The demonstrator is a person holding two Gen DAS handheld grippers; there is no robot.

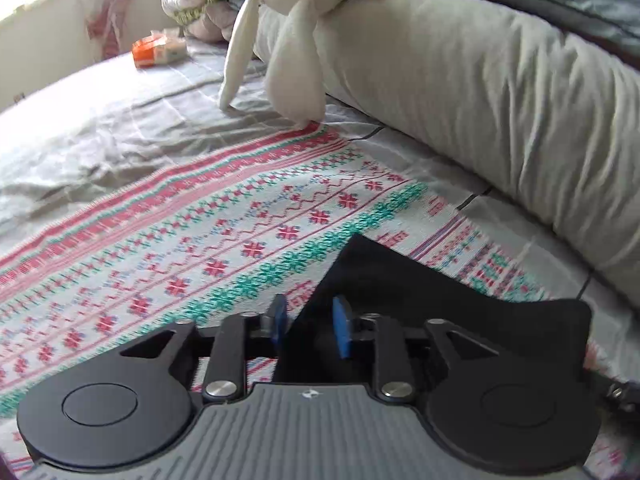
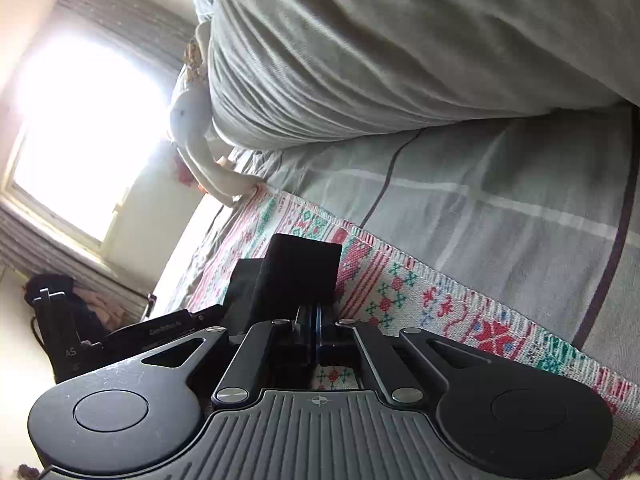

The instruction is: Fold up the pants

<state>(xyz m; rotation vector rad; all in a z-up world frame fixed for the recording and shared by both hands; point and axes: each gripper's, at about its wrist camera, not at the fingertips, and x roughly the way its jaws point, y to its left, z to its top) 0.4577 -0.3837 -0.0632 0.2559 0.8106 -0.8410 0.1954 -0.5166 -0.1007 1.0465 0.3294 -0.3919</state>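
Black pants lie on a patterned cloth with red and teal cross-stitch motifs, spread over a pale checked bed sheet. In the left wrist view a pointed corner of the dark fabric reaches up between the fingers of the left claw. Its blue pads stand apart with a clear gap, so the claw is partly open; the right pad lies against the fabric, while the left pad sits over the patterned cloth just beside the pants' edge. Whether the pads actually press on the fabric cannot be told.

In the right wrist view, which is rolled steeply to one side, the right claw has its jaws drawn fully together, and a folded edge of the pants rises straight from between the fingertips, so it is clamped on the fabric. Part of the left claw's dark body shows at the left of that view, close beside the pants.

Behind the patterned cloth a large grey-beige pillow runs along the bed. A white stuffed rabbit in a flowered dress is draped over the pillow's end, its long ears hanging to the sheet and touching the cloth's edge. Farther off sit an orange packet and bundled bedding. A bright window glares in the right wrist view.
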